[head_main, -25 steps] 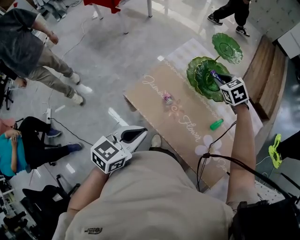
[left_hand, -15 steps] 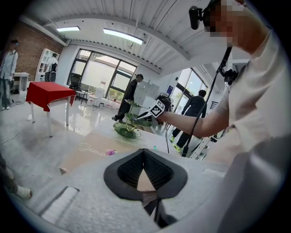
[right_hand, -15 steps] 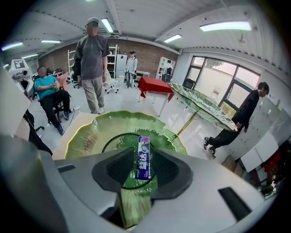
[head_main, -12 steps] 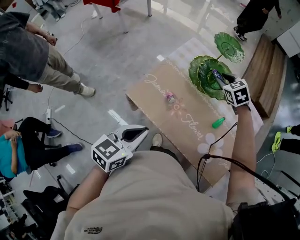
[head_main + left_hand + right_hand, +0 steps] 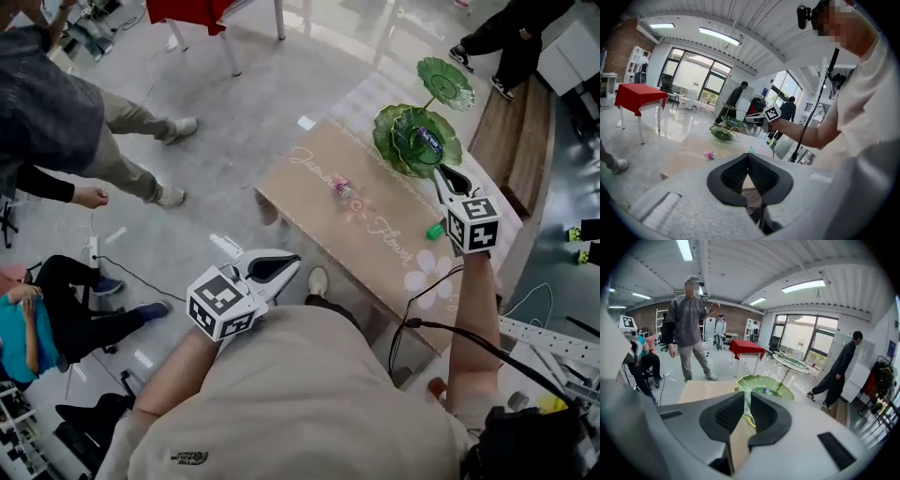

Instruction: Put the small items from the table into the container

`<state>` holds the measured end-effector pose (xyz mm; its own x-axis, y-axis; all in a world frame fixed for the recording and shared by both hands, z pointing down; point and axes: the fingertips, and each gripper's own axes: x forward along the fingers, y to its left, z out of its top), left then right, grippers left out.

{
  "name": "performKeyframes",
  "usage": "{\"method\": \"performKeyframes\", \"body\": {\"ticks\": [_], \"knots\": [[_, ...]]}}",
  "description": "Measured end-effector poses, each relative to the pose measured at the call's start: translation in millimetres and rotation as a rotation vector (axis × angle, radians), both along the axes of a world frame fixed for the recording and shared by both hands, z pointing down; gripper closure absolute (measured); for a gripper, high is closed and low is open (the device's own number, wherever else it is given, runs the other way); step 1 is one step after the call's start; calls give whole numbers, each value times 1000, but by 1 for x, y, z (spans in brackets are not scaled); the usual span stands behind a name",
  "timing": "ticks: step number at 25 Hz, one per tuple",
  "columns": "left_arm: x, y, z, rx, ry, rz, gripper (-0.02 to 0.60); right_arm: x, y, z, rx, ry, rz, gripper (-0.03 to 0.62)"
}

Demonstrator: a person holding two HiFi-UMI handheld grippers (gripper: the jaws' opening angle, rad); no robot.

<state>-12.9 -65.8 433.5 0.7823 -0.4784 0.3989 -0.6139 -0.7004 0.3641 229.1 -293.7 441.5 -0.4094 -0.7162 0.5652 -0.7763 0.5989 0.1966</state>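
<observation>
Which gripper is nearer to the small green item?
Right. The right gripper, jaws closing empty, is close to the green item; the left gripper is off the table.

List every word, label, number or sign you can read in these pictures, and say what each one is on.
"Flower": white cursive lettering on the brown table top.
A second cursive word on the same table top, up and to the left of "Flower": too loopy and small to read for certain.
A small logo on the back of the person's shirt: too small to read.
No other text shows in any view.
</observation>
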Motion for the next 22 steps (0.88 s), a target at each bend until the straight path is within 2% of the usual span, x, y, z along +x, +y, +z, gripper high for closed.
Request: {"method": "performKeyframes", "body": {"ticks": [8,14,17,22], "knots": [[-22,35,-7,25,16,71,574,-59,118,9,-34,-149,60,571],[-41,72,-2,35,29,153,574,-134,218,42,-108,-230,-8,572],[-46,89,2,26,43,181,574,-166,265,54,-135,-229,-38,572],[-56,120,10,28,51,243,574,-201,322,62,-142,-227,-34,572]]}}
